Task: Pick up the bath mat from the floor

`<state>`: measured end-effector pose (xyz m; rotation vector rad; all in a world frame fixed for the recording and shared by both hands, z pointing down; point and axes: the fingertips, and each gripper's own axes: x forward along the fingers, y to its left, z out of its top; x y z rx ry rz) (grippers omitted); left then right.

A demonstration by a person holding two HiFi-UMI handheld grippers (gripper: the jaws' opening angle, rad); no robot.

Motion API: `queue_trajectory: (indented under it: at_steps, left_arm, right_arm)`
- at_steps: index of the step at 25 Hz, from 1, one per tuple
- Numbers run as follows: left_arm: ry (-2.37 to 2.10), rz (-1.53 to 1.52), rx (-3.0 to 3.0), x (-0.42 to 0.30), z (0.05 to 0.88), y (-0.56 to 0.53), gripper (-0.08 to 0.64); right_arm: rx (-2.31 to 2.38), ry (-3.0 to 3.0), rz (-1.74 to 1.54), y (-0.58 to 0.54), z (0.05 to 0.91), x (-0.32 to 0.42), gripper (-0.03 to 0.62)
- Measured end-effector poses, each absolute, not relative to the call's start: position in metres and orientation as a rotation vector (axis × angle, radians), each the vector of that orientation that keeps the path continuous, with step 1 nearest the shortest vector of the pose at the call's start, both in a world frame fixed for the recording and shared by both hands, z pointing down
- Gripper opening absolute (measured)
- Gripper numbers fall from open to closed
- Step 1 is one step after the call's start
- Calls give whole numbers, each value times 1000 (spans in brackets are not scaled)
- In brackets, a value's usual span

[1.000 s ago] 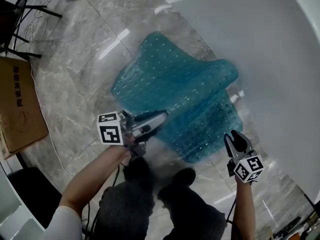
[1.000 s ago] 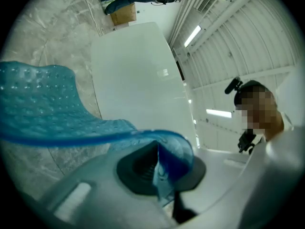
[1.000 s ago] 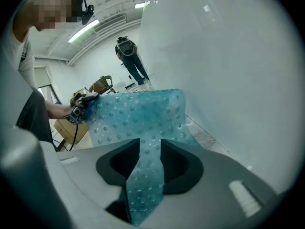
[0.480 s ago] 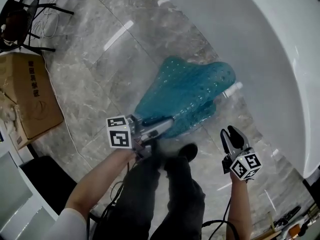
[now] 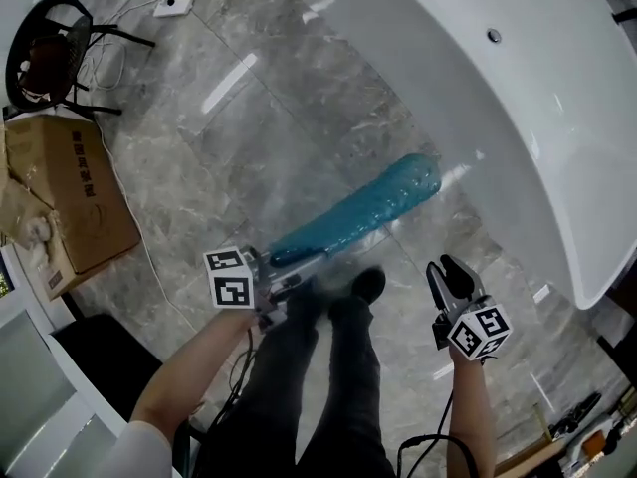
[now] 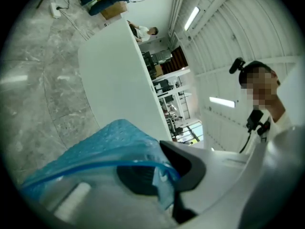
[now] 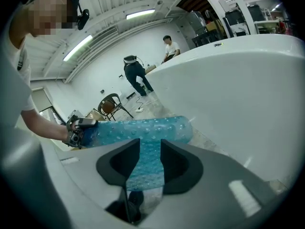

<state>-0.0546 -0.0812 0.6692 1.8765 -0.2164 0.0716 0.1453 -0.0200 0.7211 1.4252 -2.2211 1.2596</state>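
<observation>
Above the floor (image 5: pixel 249 137), beside one white bathtub (image 5: pixel 518 118), my left tongs (image 5: pixel 317 258) pinch an edge of the single teal bath mat (image 5: pixel 363 207), which hangs from them. My right tongs (image 5: pixel 454 273) stand slightly spread nearby, gripping nothing.

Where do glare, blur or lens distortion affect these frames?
Head view: bright glare streaks on the polished floor; the bath mat looks motion-smeared. Left gripper view: heavy fisheye, dark corners, mat close and soft. Right gripper view: fisheye bows the bathtub; mat crisp.
</observation>
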Motion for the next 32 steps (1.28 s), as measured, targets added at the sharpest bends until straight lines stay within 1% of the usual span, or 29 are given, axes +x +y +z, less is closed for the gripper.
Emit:
queue_trajectory:
  at_steps: [6, 13, 19, 23, 27, 32]
  left_arm:
    - [-155, 156, 1893, -43, 632, -54, 12]
    - [-113, 243, 1934, -42, 564, -29, 12]
    - [-94, 235, 1985, -50, 483, -28, 12]
    - [-76, 200, 1997, -57, 420, -27, 13]
    - [-89, 157, 2023, -65, 367, -28, 12]
    - [-108, 108, 2042, -65, 304, -27, 13]
  right_arm:
    - [1458, -2220, 1290, -13, 679, 144, 141]
    - [1502, -2215, 1335, 8, 609, 140, 137]
    - [1547, -2214, 1359, 23, 537, 135, 137]
    - [1579, -2216, 1376, 29, 473, 131, 132]
    - [1596, -2299, 1311, 24, 408, 125, 132]
    - [1598, -2304, 1283, 26, 354, 124, 129]
